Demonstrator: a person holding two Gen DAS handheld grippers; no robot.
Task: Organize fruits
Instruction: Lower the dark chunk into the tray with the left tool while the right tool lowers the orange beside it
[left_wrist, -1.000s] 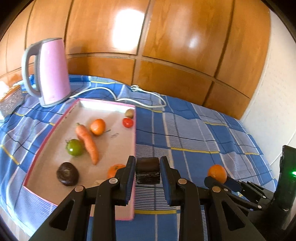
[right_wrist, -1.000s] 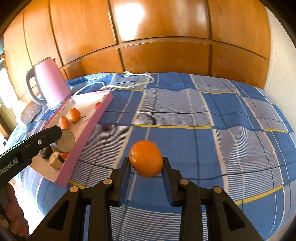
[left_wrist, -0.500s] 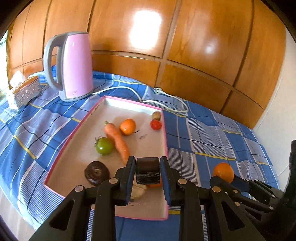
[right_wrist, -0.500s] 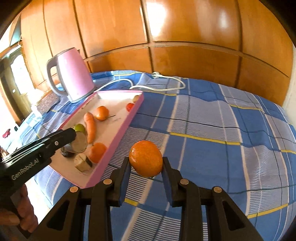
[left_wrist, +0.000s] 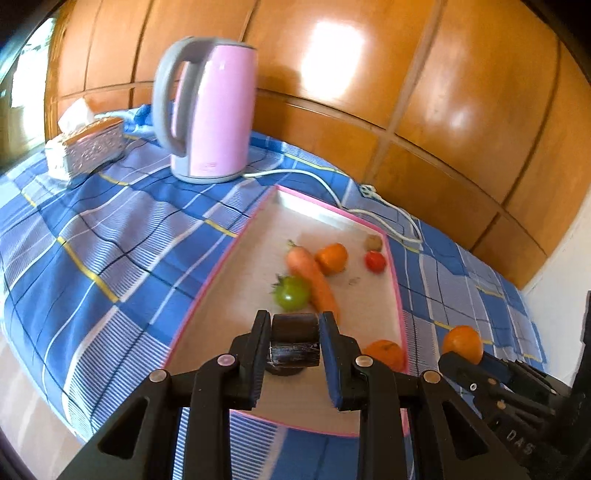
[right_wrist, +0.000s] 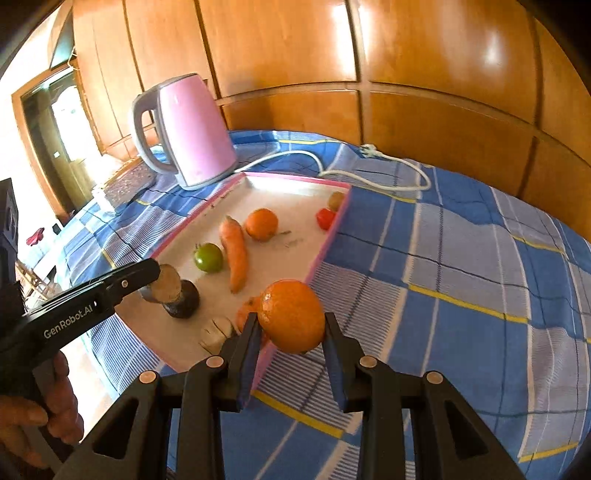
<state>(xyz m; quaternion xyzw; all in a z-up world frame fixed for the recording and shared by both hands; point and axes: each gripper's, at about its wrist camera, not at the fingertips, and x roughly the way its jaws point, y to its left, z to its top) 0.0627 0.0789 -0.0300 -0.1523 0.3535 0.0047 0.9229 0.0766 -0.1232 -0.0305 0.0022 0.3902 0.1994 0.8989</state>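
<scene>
My left gripper (left_wrist: 294, 325) is shut on a short dark chunk (left_wrist: 294, 347) with a pale cut face. It hangs over the near end of the pink-rimmed tray (left_wrist: 251, 280), just above a dark round fruit (right_wrist: 184, 301). My right gripper (right_wrist: 290, 326) is shut on an orange (right_wrist: 291, 314) above the tray's near right corner. On the tray lie a carrot (left_wrist: 314, 280), a green tomato (left_wrist: 291, 293), an orange (left_wrist: 332, 257), a red tomato (left_wrist: 375, 261), a second orange (left_wrist: 386, 354) and a pale piece (right_wrist: 216, 332).
A pink kettle (left_wrist: 210, 110) stands behind the tray, and its white cord (left_wrist: 369, 206) trails along the wooden wall. A tissue box (left_wrist: 88, 146) sits at the far left. The blue checked cloth (right_wrist: 461, 277) spreads to the right. A hand (right_wrist: 40, 413) holds the left gripper's handle.
Both grippers have swung left. The dark chunk went from above the tray's right rim to over its near end. The held orange came from over the cloth to the tray's near corner.
</scene>
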